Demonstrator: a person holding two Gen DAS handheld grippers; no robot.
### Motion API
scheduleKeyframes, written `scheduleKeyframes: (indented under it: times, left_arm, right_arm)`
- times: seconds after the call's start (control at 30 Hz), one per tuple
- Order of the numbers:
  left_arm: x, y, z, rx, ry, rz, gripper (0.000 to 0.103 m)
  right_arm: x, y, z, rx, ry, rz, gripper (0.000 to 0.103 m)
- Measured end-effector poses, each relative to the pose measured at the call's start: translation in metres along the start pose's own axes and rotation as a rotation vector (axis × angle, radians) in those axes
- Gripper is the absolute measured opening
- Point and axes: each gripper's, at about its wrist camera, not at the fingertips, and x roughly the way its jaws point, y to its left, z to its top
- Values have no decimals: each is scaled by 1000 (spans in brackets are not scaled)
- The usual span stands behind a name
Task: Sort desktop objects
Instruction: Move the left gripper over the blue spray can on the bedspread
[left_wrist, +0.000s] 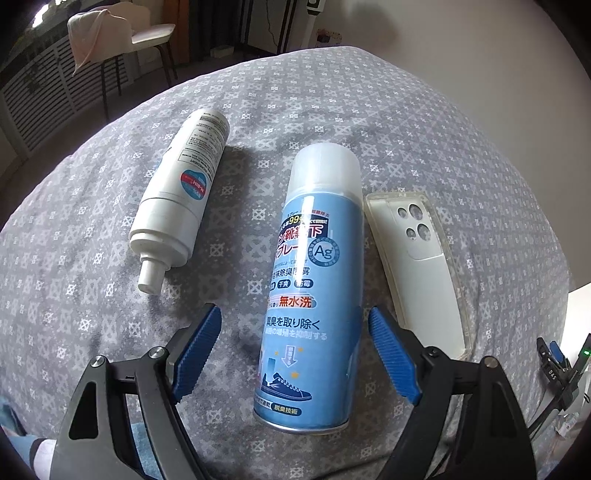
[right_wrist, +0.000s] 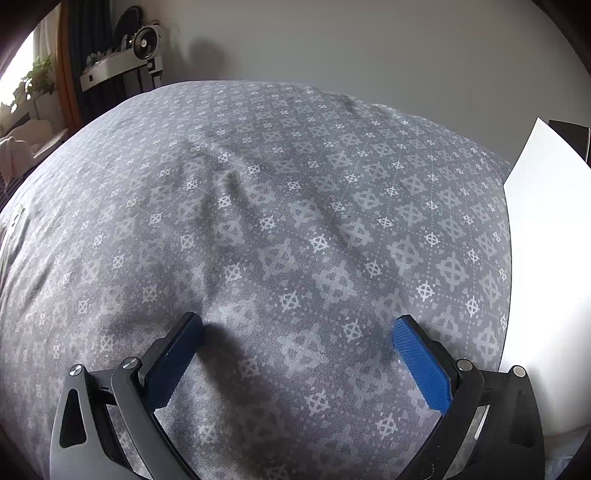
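Blue spray can (left_wrist: 308, 295), lying mid-cloth: "99", "Ag" in round seal, "無水洗" in red, "臭を取り除く", sneaker drawing near base. White bottle (left_wrist: 180, 192), left of can: red-blue sticker, print too small to read.

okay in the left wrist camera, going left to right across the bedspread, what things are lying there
White bottle lying on its side → blue spray can, lying between the open left gripper's fingers → white phone case, right beside the can.
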Motion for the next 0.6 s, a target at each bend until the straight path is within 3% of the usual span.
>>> scheduleKeyframes:
  times: [0.23, 0.37, 0.6]
  left_arm:
    - [6, -4, -7, -22, 39, -59, 82]
    - [11, -20, -13, 58, 58, 9, 82]
    - [12, -22, -13, 75, 54, 16, 83]
  right_arm:
    - [0, -2, 0, 6, 1, 9, 103]
    - [0, -2, 0, 6, 1, 9, 103]
    - [0, -2, 0, 6, 0, 10, 103]
